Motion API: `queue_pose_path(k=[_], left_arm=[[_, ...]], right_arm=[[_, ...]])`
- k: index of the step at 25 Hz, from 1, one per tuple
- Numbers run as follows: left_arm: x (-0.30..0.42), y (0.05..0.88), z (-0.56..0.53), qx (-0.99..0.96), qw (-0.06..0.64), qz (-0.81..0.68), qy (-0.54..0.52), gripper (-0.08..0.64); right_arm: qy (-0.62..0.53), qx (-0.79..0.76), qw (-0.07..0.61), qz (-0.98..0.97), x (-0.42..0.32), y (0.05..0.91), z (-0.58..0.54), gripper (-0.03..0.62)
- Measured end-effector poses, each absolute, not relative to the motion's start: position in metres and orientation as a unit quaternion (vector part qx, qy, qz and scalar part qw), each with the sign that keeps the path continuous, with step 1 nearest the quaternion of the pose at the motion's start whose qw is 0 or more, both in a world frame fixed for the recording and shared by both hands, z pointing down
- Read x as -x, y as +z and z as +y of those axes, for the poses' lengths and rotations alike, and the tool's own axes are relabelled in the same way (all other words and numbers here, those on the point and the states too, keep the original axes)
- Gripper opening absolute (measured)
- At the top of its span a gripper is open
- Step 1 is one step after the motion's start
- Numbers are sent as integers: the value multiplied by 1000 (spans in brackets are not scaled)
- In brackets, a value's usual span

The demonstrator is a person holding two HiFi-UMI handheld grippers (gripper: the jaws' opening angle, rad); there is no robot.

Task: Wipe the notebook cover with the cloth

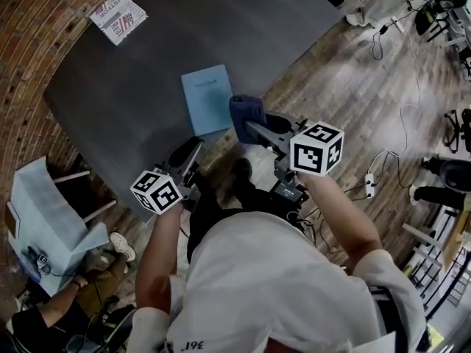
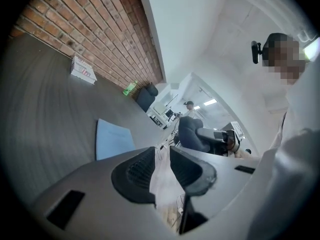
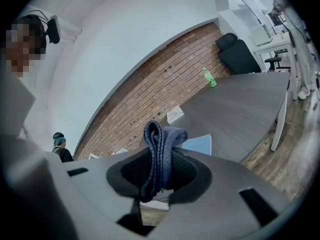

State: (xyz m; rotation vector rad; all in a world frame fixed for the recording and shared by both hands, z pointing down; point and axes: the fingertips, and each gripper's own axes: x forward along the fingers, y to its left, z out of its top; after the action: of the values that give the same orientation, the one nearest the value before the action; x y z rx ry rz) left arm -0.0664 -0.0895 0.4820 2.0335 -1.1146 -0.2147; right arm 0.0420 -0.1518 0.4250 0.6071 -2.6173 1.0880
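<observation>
Currently the right gripper (image 3: 159,174) is clamped on the cloth (image 3: 161,134), a dark blue folded wad with a ribbed knit look, bunched above the jaws. It reads as soft, limp and light; the grip sits low on the fold, so the loose upper end is likely what meets the cover. Left gripper (image 2: 161,166) has its jaws a little apart with nothing between, black ridged pads, floor visible through the gap. It hangs just off the table's near edge.

Notebook (image 1: 207,98) lies flat on the table (image 1: 140,65), close to that edge, just beside the cloth in the head view, not touching as far as I can tell. It has a pale blue cover, thin, rectangular, smooth matte. Probably light and bendy, so it may slide under a wipe; pinning a corner or edge with the left jaws seems the sensible hold.

Table is dark grey, matte, rounded. Printed leaflet (image 1: 117,18) sits far off by the brick wall (image 3: 165,86), green bottle (image 3: 210,77) at the far end.
</observation>
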Motion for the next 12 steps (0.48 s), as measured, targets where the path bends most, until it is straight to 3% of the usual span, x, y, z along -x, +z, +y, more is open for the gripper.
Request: queue_pose_path(k=[4, 12], left_arm=[[73, 509, -104, -804, 409, -427, -55, 94], [82, 554, -131, -799, 443, -406, -26, 18]], right_arm=[[376, -225, 138, -888, -27, 445, -161, 101], [377, -248, 183, -873, 18, 491, -191, 101]])
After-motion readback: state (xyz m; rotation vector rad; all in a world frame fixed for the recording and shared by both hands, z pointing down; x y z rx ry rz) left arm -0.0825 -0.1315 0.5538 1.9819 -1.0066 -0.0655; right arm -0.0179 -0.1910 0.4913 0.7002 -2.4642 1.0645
